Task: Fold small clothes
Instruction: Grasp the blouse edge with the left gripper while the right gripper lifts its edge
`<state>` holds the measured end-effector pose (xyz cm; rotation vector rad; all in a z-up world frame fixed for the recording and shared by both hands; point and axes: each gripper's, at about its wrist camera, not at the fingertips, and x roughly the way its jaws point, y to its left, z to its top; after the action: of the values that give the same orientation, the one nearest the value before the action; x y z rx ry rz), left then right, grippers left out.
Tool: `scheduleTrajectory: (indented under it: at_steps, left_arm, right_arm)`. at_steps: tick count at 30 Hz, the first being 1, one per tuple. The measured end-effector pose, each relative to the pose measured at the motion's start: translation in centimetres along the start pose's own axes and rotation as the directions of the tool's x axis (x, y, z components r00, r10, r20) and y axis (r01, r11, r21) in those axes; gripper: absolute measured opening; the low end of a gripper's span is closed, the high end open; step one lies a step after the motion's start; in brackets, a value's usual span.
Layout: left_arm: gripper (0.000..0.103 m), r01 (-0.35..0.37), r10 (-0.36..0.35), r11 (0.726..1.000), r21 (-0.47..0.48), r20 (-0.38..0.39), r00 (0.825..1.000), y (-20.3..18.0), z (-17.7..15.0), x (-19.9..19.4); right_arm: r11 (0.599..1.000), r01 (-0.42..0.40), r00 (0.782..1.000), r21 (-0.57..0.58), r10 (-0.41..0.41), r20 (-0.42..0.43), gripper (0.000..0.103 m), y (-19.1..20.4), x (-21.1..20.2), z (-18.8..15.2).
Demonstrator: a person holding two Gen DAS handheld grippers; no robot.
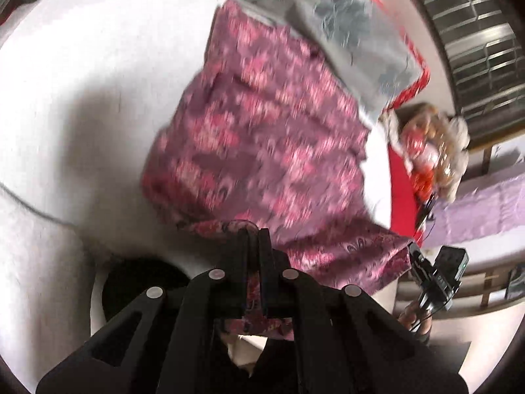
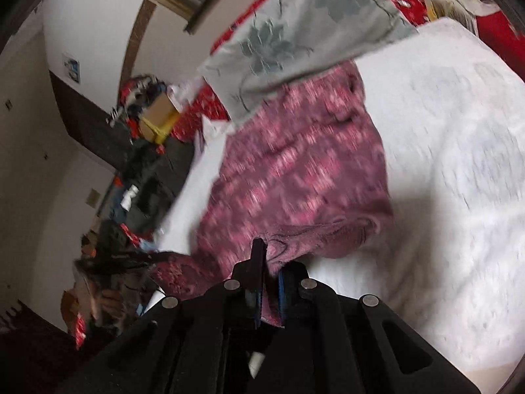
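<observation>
A pink and maroon patterned garment (image 1: 262, 138) lies spread on a white sheet (image 1: 82, 98), blurred by motion. My left gripper (image 1: 254, 233) is shut on its near edge, cloth pinched between the fingers. In the right wrist view the same garment (image 2: 295, 170) lies on the white sheet (image 2: 459, 164). My right gripper (image 2: 267, 249) is shut on another part of its near edge. The right gripper also shows in the left wrist view (image 1: 433, 279), at the garment's right corner.
A grey floral cloth (image 1: 344, 26) overlaps the garment's far end, over red patterned bedding (image 1: 413, 88). A doll (image 1: 430, 151) sits at the right. Clutter and a cardboard box (image 2: 157, 115) stand beside the bed on the left.
</observation>
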<state>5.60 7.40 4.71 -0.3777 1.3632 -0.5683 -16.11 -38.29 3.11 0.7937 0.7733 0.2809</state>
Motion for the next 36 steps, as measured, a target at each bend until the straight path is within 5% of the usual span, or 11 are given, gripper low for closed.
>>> scheduleTrajectory:
  at_steps: [8, 18, 26, 33, 35, 36]
  left_arm:
    - [0.003, 0.031, -0.027, 0.999, -0.034, 0.116, 0.993, -0.8, 8.3, 0.1]
    - [0.003, 0.107, -0.074, 0.981, -0.161, 0.194, 0.978, 1.0, 20.3, 4.3]
    - [0.003, 0.096, -0.049, 0.962, -0.255, 0.186, 0.981, 3.4, 27.7, 9.7]
    - [0.004, 0.150, -0.070, 0.909, -0.389, 0.214, 0.974, 6.6, 31.1, 10.4]
    - [0.010, 0.169, -0.094, 0.920, -0.353, 0.220, 0.971, 6.5, 31.1, 9.4]
    - [0.025, 0.155, -0.086, 0.936, -0.317, 0.220, 0.972, 6.1, 31.0, 8.9]
  right_arm:
    - [0.999, -0.010, 0.996, 0.042, 0.006, 0.087, 0.005, -0.8, 2.7, 7.8]
    - [0.972, -0.091, 0.980, 0.214, 0.050, 0.191, 0.004, -6.3, 10.4, 16.4]
    - [0.920, -0.100, 0.970, 0.378, 0.005, 0.244, 0.004, -13.3, 16.2, 21.7]
    - [0.844, -0.115, 0.949, 0.524, -0.063, 0.310, 0.011, -18.3, 17.0, 22.8]
    - [0.860, -0.118, 0.939, 0.496, -0.065, 0.337, 0.012, -18.1, 15.9, 22.9]
    - [0.882, -0.096, 0.939, 0.460, -0.073, 0.337, 0.018, -17.6, 15.2, 23.0]
